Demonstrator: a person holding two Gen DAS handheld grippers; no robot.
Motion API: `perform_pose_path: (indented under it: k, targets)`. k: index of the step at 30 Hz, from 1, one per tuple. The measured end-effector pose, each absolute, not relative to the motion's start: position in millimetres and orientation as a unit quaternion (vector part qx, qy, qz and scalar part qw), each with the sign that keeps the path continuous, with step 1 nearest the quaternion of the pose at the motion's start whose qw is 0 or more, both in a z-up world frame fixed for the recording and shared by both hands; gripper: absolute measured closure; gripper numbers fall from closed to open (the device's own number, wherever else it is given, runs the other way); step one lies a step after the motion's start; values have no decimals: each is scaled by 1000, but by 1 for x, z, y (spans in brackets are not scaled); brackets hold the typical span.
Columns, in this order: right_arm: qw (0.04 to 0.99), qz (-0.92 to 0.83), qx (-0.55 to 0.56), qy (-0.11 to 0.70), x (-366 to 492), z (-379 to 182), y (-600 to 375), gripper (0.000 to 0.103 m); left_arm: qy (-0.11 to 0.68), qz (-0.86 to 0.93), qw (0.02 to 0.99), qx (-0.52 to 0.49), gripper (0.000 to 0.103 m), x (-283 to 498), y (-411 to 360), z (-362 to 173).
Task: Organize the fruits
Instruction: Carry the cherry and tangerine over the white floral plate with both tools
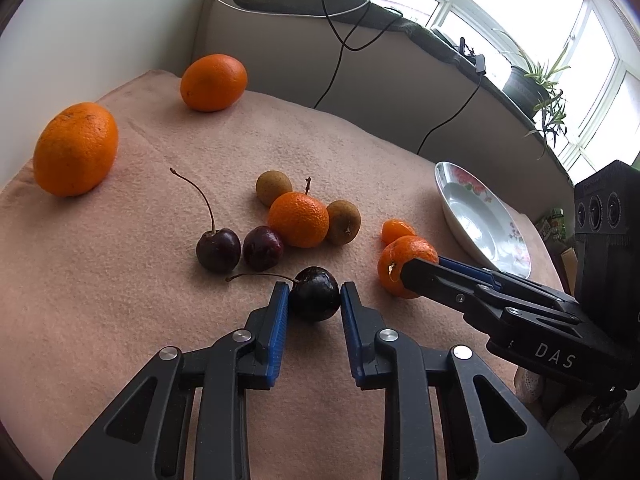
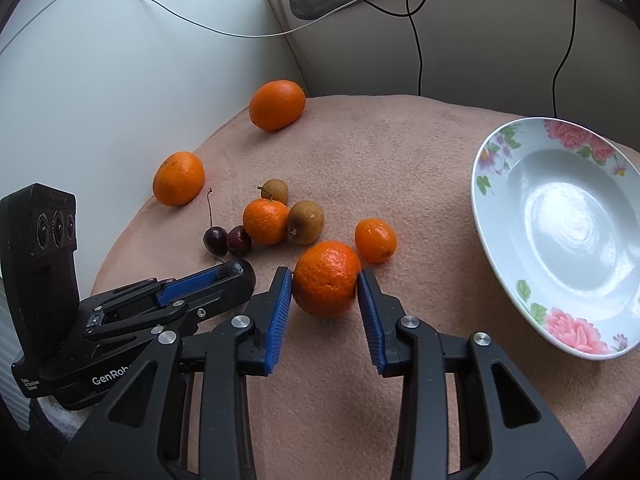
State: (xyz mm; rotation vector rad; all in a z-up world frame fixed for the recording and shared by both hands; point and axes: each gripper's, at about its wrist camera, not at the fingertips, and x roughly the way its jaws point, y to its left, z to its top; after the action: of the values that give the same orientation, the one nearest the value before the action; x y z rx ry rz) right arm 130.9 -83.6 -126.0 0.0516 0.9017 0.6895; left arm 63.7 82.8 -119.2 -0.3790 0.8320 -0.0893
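Surface: pinkish blanket [image 2: 400,168] spread over the whole work area; fruit scattered on it.
Left gripper [image 1: 314,294]: clenched on a dark cherry [image 1: 316,294]; both blue pads touch its sides; stem trails off to the left.
Right gripper [image 2: 325,280]: clamped on a small mandarin [image 2: 326,278]; pads press its left and right flanks; fruit appears to rest on the blanket, though contact underneath cannot be confirmed.
Destination: flowered plate [image 2: 500,148], empty, at the right edge of the blanket.
Key relation: plate lies to the right of both grippers; the right one is plainly nearer it, so the mandarin has the shorter trip; the cherry must cross past the right gripper to reach it.
Loose fruit, centre: two cherries [image 1: 240,250] touching; a mandarin with stem [image 1: 298,220] flanked by two brown longans [image 1: 274,187]; a kumquat-like fruit [image 2: 375,240] just beyond the held mandarin.
Loose fruit, far left: two large oranges [image 1: 76,148], well apart from each other.
View difference: the left wrist view shows the cherry grip fully but only the plate's edge; the right wrist view shows the whole plate bowl, while the cherry is mostly hidden behind the left fingers.
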Motion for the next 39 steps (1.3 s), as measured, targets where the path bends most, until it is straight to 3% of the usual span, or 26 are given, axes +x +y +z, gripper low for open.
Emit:
perform_pose_path:
  k: [23,39]
  targets:
    - [882,283,53,374,117,-85,-173,68,372,-103,909,-157,79,77,26,-85]
    - [896,217,54,382,125,-94,-243,68,374,-157,908,-107,79,112,-44,-74]
